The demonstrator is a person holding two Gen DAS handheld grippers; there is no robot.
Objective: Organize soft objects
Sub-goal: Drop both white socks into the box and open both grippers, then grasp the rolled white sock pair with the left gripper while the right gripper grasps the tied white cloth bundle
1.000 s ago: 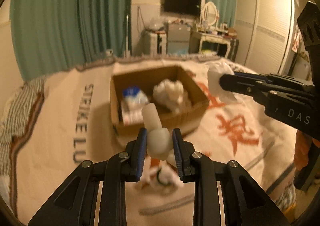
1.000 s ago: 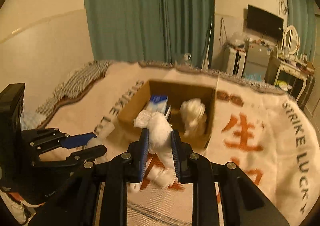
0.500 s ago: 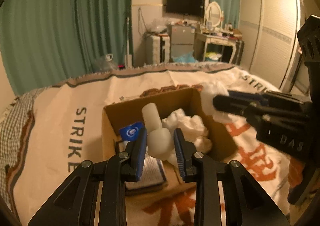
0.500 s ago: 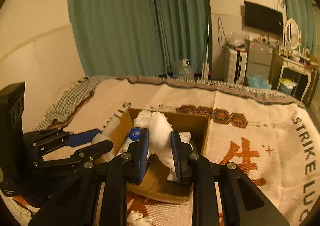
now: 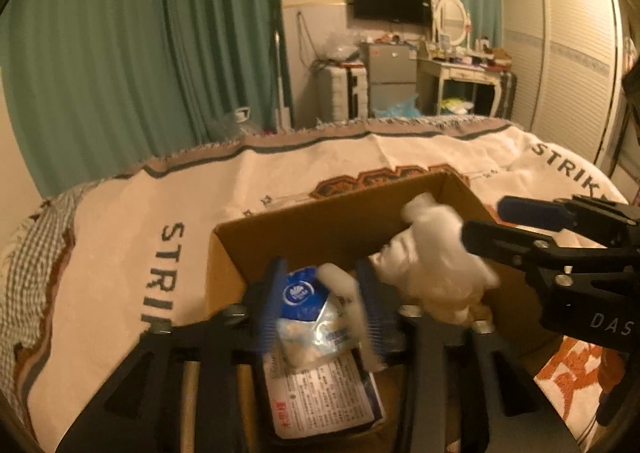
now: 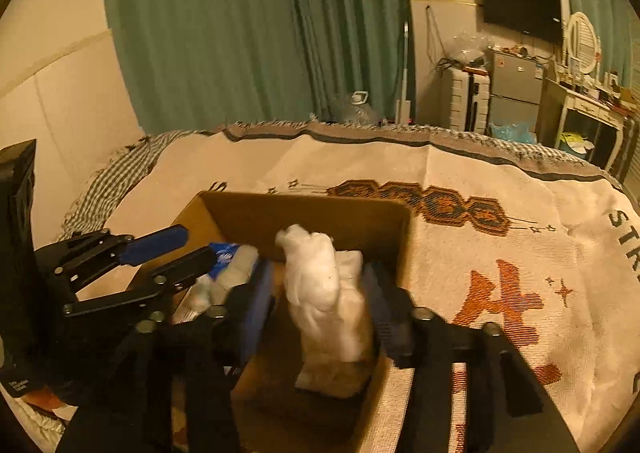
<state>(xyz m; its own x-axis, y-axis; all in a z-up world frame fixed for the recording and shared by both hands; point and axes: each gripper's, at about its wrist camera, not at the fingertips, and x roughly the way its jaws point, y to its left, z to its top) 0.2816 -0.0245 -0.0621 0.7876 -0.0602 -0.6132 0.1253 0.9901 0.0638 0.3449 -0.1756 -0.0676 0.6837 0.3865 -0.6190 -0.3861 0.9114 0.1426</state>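
Now both grippers hang over the cardboard box (image 6: 400, 237), jaws apart. Left gripper (image 5: 320, 305) drops a pale soft piece (image 5: 340, 285) at 9 o'clock; right gripper (image 6: 316, 305) frees a white fluffy toy (image 6: 324, 289) at centre. Lift straight up, avoiding snags.

The left gripper (image 5: 320, 301) and right gripper (image 6: 316, 301) are black frames with silver screws — each finger has a blue ribbed pad. White letters, "DAS", sit on the right one's side.

Dim amber light, blurred foreground
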